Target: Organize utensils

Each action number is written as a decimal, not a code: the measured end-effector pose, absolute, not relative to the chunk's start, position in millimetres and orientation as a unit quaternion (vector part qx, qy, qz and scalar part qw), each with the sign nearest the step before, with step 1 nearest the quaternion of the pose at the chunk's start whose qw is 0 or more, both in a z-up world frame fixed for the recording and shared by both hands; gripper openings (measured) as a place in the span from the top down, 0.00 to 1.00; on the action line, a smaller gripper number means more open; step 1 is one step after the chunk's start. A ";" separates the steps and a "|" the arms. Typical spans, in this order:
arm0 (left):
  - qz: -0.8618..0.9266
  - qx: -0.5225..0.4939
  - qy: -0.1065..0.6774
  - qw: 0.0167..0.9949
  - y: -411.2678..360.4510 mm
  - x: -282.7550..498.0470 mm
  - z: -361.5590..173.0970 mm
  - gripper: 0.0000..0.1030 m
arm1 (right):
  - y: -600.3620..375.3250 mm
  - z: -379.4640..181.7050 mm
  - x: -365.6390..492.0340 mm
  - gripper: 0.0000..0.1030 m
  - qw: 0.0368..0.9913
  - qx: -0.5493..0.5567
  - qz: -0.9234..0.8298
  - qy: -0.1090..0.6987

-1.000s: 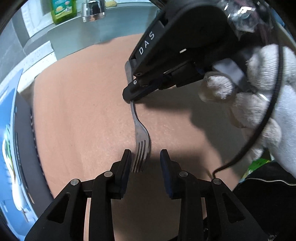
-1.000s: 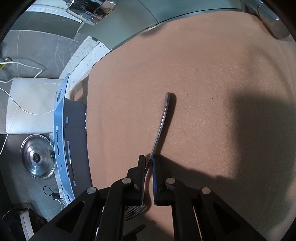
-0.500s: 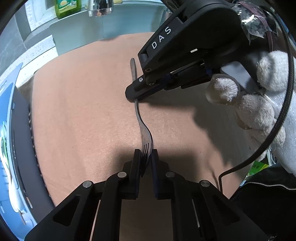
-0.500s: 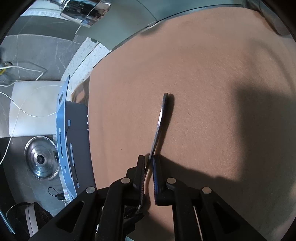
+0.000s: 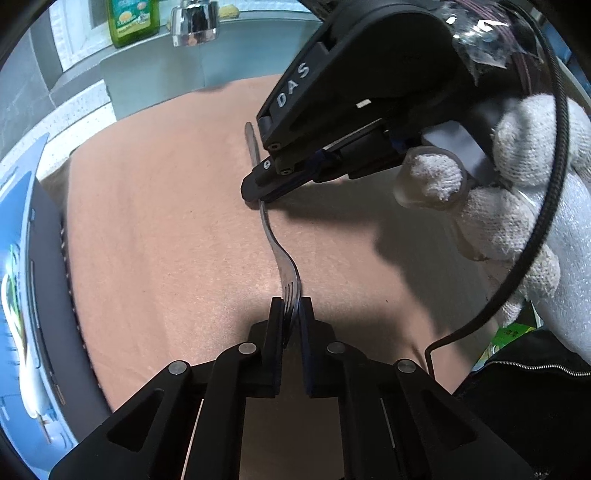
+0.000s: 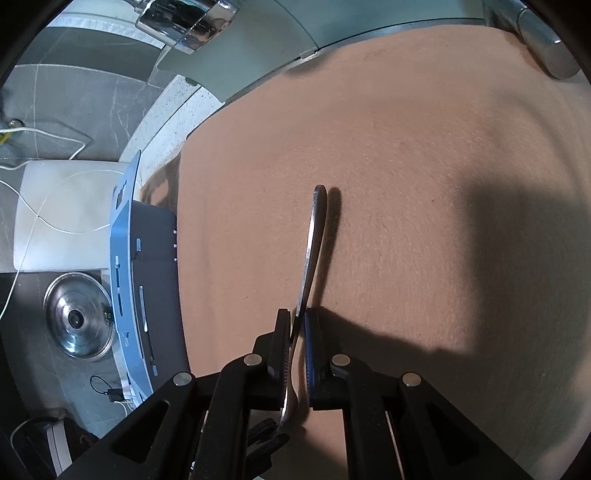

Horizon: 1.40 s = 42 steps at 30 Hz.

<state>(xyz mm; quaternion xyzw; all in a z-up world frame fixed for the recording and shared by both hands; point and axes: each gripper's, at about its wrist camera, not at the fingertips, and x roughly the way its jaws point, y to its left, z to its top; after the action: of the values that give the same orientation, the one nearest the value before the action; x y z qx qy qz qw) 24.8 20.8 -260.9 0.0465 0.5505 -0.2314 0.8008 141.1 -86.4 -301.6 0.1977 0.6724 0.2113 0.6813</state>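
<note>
A steel fork point(image 5: 275, 243) hangs just above the tan cloth point(image 5: 155, 221), held at both ends. My left gripper point(image 5: 291, 312) is shut on its tines at the bottom of the left wrist view. My right gripper point(image 5: 258, 194) comes in from the upper right there, gripped by a white-gloved hand point(image 5: 517, 192), and pinches the handle. In the right wrist view the fork point(image 6: 314, 240) runs away from my right gripper point(image 6: 297, 325), which is shut on the shaft; the handle tip points up the cloth point(image 6: 424, 184).
A blue box point(image 5: 18, 277) lies along the cloth's left edge. A sink with a chrome tap point(image 5: 194, 20) and a green bottle point(image 5: 133, 18) is beyond the cloth. A steel pot lid point(image 6: 77, 321) and white cables sit lower left. A metal cylinder point(image 6: 546, 48) stands top right.
My left gripper has closed from open onto the fork's tines. The right gripper has kept its grip on the handle and the fork has barely shifted.
</note>
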 end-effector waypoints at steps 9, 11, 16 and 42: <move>-0.232 0.050 0.551 0.800 12.7 21.9 -258.8 0.94 | -82.8 -304.1 142.2 0.95 0.682 0.196 0.202 0.675; -0.233 0.053 0.550 0.800 10.8 22.0 -259.5 0.94 | -83.3 -306.1 142.5 0.95 0.681 0.200 0.198 0.677; -0.233 0.054 0.548 0.802 5.9 25.6 -261.5 0.93 | -81.8 -306.7 143.1 0.95 0.680 0.201 0.192 0.679; -0.241 0.007 0.552 0.798 23.9 13.1 -265.1 0.94 | -79.7 -309.1 145.6 0.94 0.671 0.200 0.194 0.686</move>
<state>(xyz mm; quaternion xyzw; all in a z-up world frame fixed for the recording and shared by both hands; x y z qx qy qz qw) 13.1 23.9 -265.1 0.0066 0.5517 -0.2413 0.7984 145.6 -79.7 -309.1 0.2003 0.6865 0.1943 0.6714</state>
